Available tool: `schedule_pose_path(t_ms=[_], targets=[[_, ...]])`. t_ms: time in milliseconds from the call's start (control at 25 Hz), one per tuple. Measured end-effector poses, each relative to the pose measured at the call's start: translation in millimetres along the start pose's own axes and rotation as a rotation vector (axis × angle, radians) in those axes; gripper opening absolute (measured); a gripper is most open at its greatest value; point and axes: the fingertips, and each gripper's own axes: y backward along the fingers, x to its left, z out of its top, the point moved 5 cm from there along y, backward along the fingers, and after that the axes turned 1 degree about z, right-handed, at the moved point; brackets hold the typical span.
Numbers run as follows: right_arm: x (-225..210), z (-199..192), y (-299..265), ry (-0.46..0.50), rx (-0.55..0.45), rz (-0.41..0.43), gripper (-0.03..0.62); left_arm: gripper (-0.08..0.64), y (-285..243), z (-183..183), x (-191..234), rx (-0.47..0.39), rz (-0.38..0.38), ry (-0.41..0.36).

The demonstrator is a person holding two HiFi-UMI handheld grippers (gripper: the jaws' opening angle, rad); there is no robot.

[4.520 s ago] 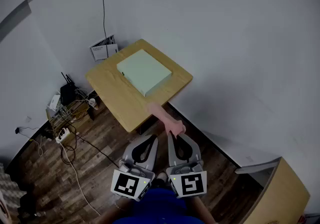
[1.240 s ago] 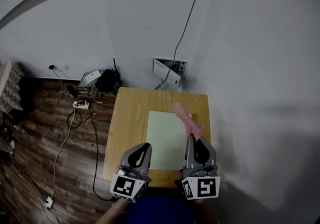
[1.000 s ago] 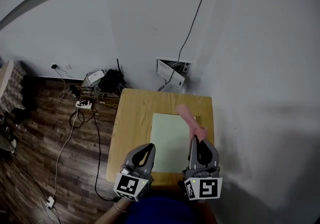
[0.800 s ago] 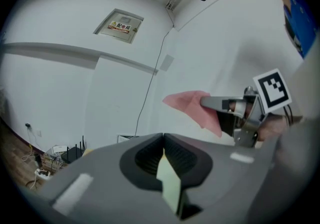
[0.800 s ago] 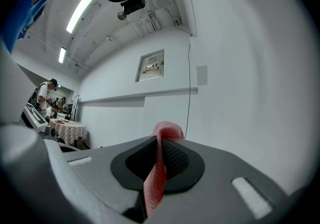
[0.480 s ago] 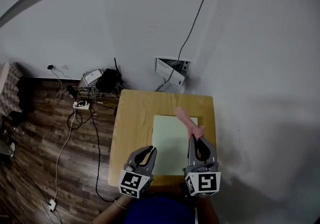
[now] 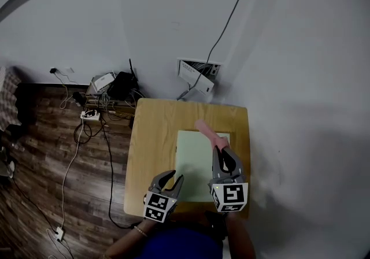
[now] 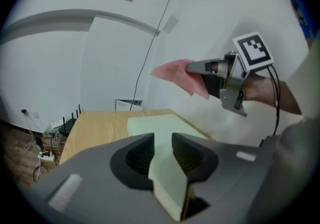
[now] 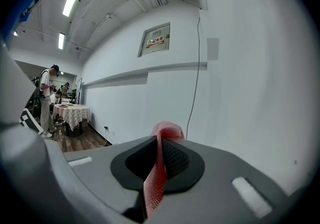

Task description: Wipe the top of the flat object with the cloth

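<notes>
A pale green flat slab (image 7: pixel 199 162) lies on a small wooden table (image 7: pixel 151 142). My right gripper (image 7: pixel 219 150) hangs over the slab's right half, shut on a pink cloth (image 7: pixel 206 130) that sticks out past its tips. The right gripper view shows the cloth (image 9: pixel 156 175) pinched between the jaws of the right gripper (image 9: pixel 161 140). My left gripper (image 7: pixel 172 178) is low at the slab's near left corner. Its jaws have just been opening, and the slab's corner (image 8: pixel 167 183) shows in the gap of the left gripper (image 8: pixel 162 140); the pads do not press on it.
A white wall runs close behind and to the right of the table. An open wall box (image 7: pixel 196 74) with a cable sits behind it. Routers and tangled cables (image 7: pixel 107 87) lie on the wood floor to the left. Far off, a person (image 9: pixel 47 100) stands by a checked table.
Both grippers have dropped toward the table. The left jaws, shut a second ago, now stand apart around the slab's corner. The right gripper still holds the cloth.
</notes>
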Motion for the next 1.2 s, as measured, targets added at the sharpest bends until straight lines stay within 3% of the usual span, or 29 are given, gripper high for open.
schedule_pose_path(t_ms=[280, 600, 960, 1200], targets=[[9, -30, -43, 0.026, 0.077, 0.083, 0.017, 0.121, -28, -28, 6, 0.101, -0.002, -0.009], [29, -67, -84, 0.067, 0.19, 0.163, 0.016, 0.13, -42, -59, -2, 0.177, -0.019, -0.091], [46, -105, -120, 0.088, 0.311, 0.223, 0.016, 0.133, -45, -71, -4, 0.154, 0.006, -0.194], [61, -125, -135, 0.164, 0.384, 0.272, 0.017, 0.133, -44, -72, -5, 0.149, 0.013, -0.201]])
